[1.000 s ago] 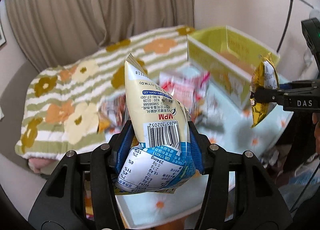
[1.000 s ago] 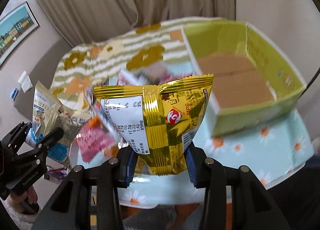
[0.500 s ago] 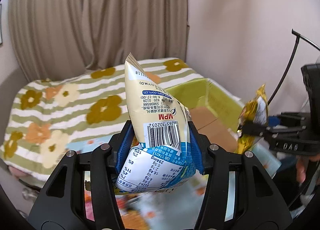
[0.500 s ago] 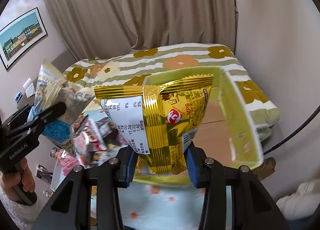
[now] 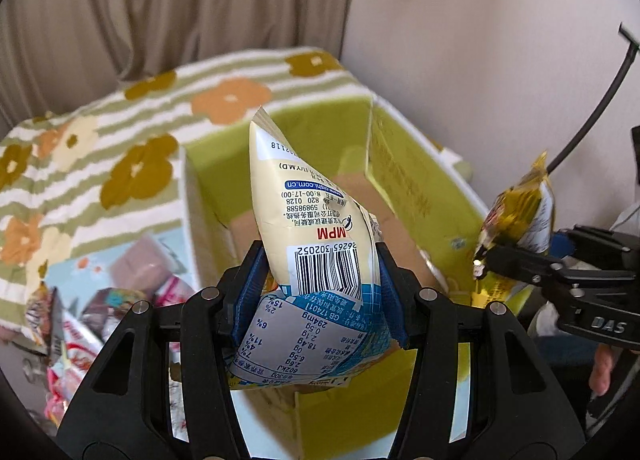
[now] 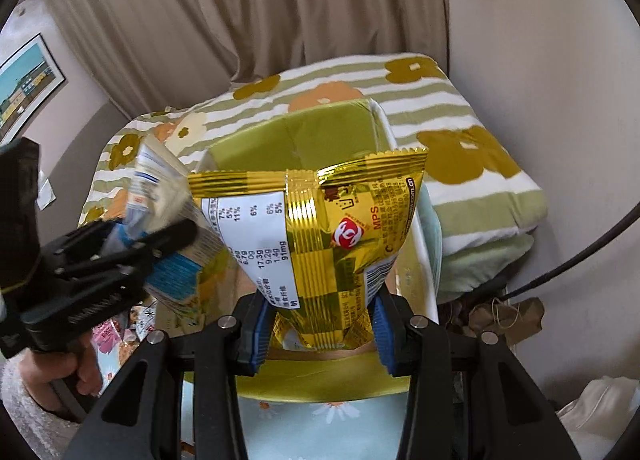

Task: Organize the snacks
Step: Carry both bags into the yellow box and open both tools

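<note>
Two grippers, two packets, one box. Far left, seen only by the left wrist camera: loose pile of crinkly snack wrappers [image 5: 100, 308] on pale blue daisy cloth [image 5: 80, 272]. Next, left gripper [image 5: 320, 292], blue pads clamped on glossy cream packet [image 5: 316, 240], barcode outward, over open green cardboard box [image 5: 404, 180] with brown floor. Further right, right gripper [image 6: 318, 324] pinching shiny gold foil packet [image 6: 320, 228], crimped top edge, above same box [image 6: 320, 128]. Only in right wrist camera: framed picture [image 6: 28, 80], striped floral blanket's right edge [image 6: 460, 132].
</note>
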### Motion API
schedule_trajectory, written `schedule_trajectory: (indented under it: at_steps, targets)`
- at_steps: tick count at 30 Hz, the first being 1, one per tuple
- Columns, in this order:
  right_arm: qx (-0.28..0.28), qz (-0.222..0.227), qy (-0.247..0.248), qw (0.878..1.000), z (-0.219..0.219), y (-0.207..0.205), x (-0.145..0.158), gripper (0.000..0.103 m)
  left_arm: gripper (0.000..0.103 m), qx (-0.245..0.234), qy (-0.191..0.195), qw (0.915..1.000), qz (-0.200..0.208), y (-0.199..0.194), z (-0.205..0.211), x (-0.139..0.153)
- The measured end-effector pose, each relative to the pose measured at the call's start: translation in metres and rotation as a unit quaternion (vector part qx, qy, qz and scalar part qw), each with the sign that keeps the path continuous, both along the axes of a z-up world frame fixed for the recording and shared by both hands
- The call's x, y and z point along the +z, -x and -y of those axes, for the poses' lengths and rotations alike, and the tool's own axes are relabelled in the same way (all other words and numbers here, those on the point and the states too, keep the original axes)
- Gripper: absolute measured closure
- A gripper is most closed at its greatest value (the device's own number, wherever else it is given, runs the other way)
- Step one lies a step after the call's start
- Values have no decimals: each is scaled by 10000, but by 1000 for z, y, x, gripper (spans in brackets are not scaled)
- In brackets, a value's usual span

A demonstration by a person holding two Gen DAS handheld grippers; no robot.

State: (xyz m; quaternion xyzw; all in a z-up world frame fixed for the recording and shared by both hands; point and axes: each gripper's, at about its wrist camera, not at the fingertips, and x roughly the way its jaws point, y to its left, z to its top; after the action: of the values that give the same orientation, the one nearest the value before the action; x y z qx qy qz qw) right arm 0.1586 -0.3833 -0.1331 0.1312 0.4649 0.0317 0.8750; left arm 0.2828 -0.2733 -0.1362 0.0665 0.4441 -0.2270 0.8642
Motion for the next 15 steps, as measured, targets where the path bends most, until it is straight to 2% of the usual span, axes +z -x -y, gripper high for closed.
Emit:
schedule_trajectory:
  at_steps: [4,5,6,7,8,15]
  targets:
    - [-127,-158,-145,9997,4,-3,-8,63,50,-251,-344,9990,-95,-2,17,-21]
    - [-144,-183,-155,9996,4,-3,-10,63,41,-299,-404,9987,-104,-1,19,-25]
    - [-162,-203,-162,9995,4,-3,-10,63,16,-295,-535,9981,-95,-1,22,-28]
    - [-189,-219,-173,9994,4,-3,-11,63,4,-253,-682,9973,-78,-2,23,-31]
    - [-215,-237,-184,9993,4,-3,-13,63,0,-253,-699,9972,-8,0,24,-32]
    - [-296,-411,-140,9986,3,-1,-22,63,0,-394,-699,9967,-152,8,-2,-31]
